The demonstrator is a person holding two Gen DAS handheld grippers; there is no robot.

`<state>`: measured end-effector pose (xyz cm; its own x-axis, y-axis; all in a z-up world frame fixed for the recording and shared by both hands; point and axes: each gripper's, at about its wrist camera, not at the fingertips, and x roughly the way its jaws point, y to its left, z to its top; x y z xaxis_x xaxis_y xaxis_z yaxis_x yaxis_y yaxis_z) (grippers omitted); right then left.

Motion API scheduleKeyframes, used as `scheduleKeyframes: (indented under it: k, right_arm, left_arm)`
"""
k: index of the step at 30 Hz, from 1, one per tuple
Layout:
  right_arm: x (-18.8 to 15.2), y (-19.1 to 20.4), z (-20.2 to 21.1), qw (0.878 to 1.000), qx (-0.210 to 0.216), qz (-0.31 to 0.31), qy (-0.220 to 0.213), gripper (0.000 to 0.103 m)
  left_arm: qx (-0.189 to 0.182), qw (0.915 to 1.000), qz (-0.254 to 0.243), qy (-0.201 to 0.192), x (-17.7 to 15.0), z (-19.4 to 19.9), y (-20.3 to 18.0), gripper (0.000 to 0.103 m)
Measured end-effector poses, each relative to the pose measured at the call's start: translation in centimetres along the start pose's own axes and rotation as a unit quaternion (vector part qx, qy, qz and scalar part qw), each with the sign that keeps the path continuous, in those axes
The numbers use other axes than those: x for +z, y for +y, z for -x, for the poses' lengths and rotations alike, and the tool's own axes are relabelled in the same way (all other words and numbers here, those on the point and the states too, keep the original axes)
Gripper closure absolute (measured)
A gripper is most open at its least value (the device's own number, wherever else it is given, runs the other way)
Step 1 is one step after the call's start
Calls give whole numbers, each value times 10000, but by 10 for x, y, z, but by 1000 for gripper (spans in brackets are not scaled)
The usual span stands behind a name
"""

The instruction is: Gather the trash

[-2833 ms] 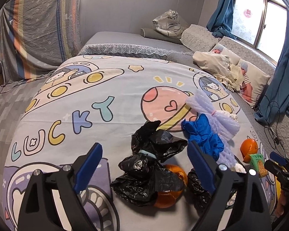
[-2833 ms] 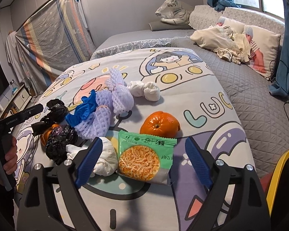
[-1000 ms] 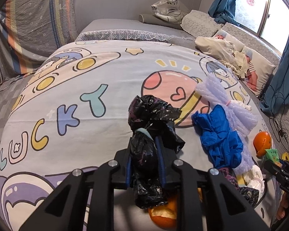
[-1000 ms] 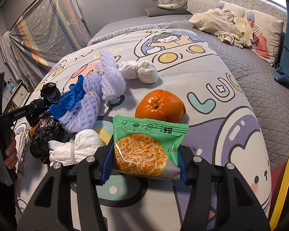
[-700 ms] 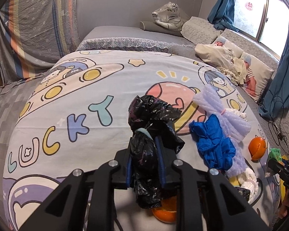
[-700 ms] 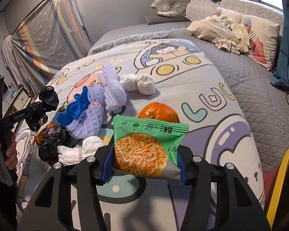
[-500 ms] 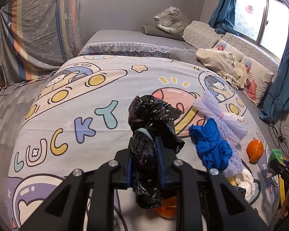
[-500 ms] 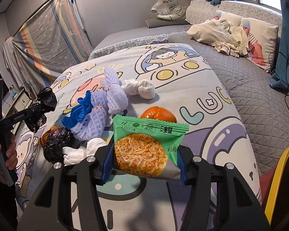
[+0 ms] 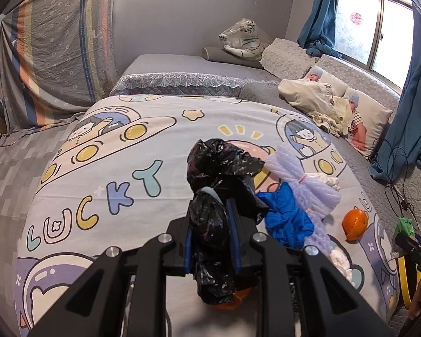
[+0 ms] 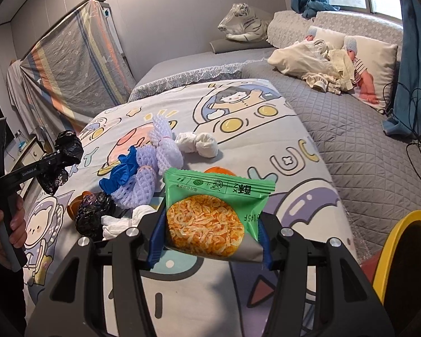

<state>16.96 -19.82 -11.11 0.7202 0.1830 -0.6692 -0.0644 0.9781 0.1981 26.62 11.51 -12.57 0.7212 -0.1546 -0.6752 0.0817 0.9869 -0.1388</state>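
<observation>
left gripper [image 9: 212, 237] clamps a black bag [image 9: 219, 196] (seemingly lifted clear); right gripper [image 10: 210, 241] pinches a green snack packet [image 10: 214, 210].

A bed with a pale cartoon-print sheet lettered LUCKY [image 9: 103, 174] carries the lot, and in the middle of it lies a lilac foam fruit net [image 10: 157, 163]. A crumpled blue glove [image 10: 120, 172] touches the net's left side, knotted white cloth bundles [image 10: 200, 144] sit just right of it. A round orange [image 9: 355, 223], a second crumpled black plastic bag [image 10: 94, 214] and a white rag [image 10: 126, 221] lie near its front end.
</observation>
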Motion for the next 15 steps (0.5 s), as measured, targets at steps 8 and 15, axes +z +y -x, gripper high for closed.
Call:
scheduleKeyframes:
  k: [8, 15]
  right_arm:
    - [1, -13, 19, 9998, -127, -33, -121, 53]
    - [2, -26, 32, 9994, -210, -123, -239, 53]
  left_arm:
    - [-169, 9998, -107, -66, 4, 9, -26, 84]
    - [-363, 9988, -304, -153, 7, 19, -52, 83]
